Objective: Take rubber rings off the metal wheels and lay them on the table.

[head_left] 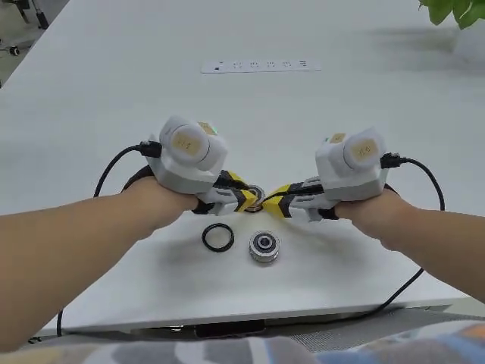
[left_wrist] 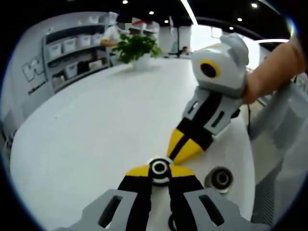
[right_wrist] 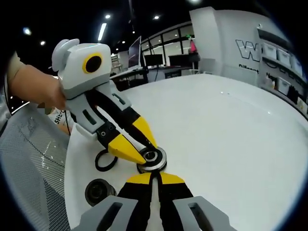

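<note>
A small metal wheel (head_left: 255, 197) with a dark rubber ring on its rim hangs above the table between both grippers. My left gripper (left_wrist: 160, 169) is shut on this wheel (left_wrist: 160, 167), one yellow tip on each side. Opposite it, my right gripper (right_wrist: 154, 179) has its tips pressed together at the wheel's (right_wrist: 153, 158) near rim, pinching the rubber ring there. In the head view the left gripper (head_left: 244, 199) and right gripper (head_left: 274, 203) meet tip to tip. A loose black rubber ring (head_left: 217, 237) and a second metal wheel (head_left: 264, 246) lie on the table below.
The white table (head_left: 250, 114) stretches far ahead, with a power strip (head_left: 256, 66) set into it. A potted plant (head_left: 455, 11) stands at the far right. Cables trail from both grippers over the front edge. Shelves with bins (left_wrist: 72, 53) line the room's wall.
</note>
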`<state>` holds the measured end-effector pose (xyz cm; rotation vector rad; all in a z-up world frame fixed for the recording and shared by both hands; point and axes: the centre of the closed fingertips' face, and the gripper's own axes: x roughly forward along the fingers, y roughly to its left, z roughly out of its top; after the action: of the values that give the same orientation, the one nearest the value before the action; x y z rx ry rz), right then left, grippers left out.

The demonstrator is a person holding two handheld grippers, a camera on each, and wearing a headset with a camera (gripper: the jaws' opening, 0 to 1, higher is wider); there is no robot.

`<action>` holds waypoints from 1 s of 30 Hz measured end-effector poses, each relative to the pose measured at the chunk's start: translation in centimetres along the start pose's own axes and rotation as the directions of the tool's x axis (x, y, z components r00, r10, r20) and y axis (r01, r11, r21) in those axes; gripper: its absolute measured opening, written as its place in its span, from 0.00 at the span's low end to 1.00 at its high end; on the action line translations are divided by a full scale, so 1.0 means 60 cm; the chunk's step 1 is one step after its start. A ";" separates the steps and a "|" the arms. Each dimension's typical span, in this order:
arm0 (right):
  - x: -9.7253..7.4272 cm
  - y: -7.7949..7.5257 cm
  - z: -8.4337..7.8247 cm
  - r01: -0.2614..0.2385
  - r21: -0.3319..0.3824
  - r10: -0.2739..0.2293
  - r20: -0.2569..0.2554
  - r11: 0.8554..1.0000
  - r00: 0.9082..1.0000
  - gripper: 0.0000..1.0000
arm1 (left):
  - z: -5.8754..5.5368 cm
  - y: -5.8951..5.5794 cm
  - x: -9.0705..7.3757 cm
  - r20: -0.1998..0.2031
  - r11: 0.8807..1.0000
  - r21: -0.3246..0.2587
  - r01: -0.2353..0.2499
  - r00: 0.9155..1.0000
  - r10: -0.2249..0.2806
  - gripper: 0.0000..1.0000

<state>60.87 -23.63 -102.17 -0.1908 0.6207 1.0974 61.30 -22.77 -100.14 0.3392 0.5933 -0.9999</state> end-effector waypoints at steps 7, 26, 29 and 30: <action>-0.002 -0.004 -0.001 -0.001 0.164 -0.004 0.028 0.986 1.000 0.00 | 0.000 0.003 0.002 0.001 1.000 0.002 -0.011 1.000 0.011 0.13; -0.022 -0.010 0.020 -0.041 0.400 -0.022 0.151 0.915 0.988 0.00 | 0.001 -0.002 0.001 0.000 0.999 0.025 -0.035 0.999 0.035 0.12; -0.022 -0.005 0.024 -0.053 0.423 -0.019 0.165 0.905 0.986 0.00 | 0.001 -0.002 0.002 0.000 0.999 0.024 -0.039 0.999 0.039 0.12; -0.021 -0.005 0.025 -0.052 0.423 -0.020 0.164 0.904 0.986 0.00 | 0.002 -0.002 0.001 0.000 0.999 0.024 -0.040 0.999 0.040 0.12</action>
<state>61.27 -24.08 -100.29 0.2844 0.6986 0.9555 61.24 -22.95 -100.12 0.3714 0.5728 -0.9689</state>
